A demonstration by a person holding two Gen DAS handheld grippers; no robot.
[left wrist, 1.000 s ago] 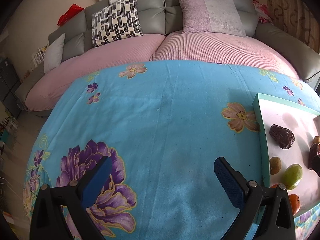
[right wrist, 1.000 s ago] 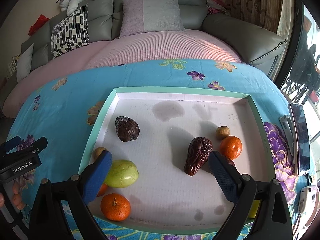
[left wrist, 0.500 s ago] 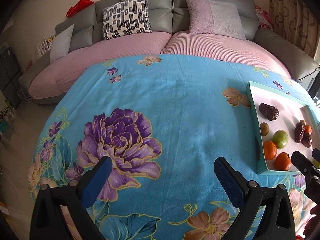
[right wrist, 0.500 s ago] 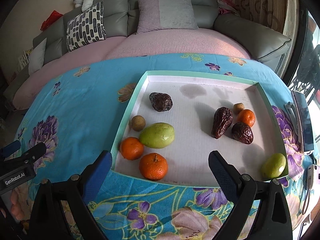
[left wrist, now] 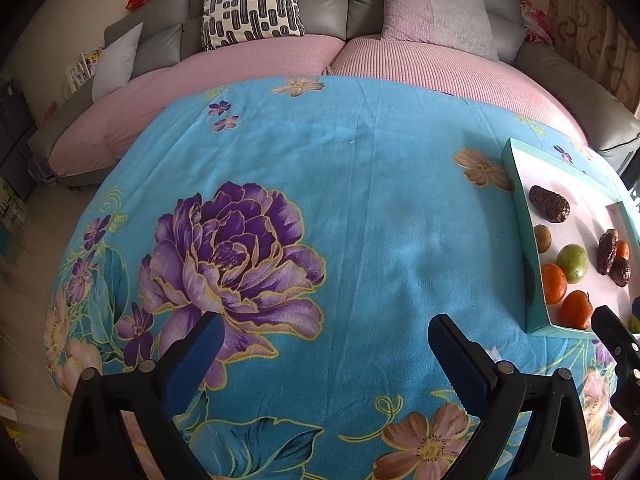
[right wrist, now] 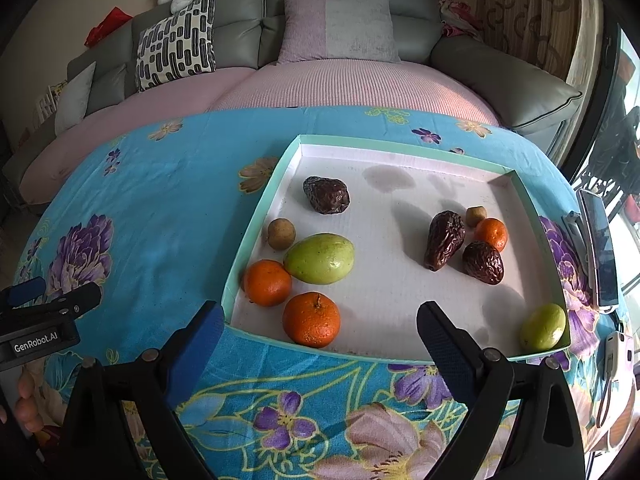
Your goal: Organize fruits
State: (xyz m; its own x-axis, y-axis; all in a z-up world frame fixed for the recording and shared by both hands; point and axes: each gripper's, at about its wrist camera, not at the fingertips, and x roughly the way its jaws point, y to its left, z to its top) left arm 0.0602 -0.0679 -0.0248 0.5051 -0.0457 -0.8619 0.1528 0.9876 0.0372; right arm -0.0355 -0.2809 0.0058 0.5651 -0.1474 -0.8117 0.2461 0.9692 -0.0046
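Note:
A shallow mint-rimmed tray (right wrist: 256, 208) (left wrist: 516, 184) lies on the blue floral cloth. In it are two oranges (right wrist: 312, 320) (right wrist: 267, 282) at the front left, a large green fruit (right wrist: 320, 258), a small brown fruit (right wrist: 281, 233), three wrinkled dark fruits (right wrist: 326, 195) (right wrist: 444, 240) (right wrist: 483, 263), a small orange (right wrist: 491, 233), another small brown fruit (right wrist: 476, 216) and a smaller green fruit (right wrist: 543, 327) in the front right corner. My right gripper (right wrist: 320, 338) is open at the tray's near edge, holding nothing. My left gripper (left wrist: 322, 346) is open over bare cloth, left of the tray.
A grey sofa with pink covers and cushions (right wrist: 338, 28) curves behind the table. A phone (right wrist: 598, 252) and another small device (right wrist: 614, 354) lie right of the tray. The left gripper's body (right wrist: 44, 320) and a hand show at the left of the right wrist view.
Both grippers have pulled back and up from the table. The right one has drawn out from over the tray to its near edge. All fruit stays where it lay.

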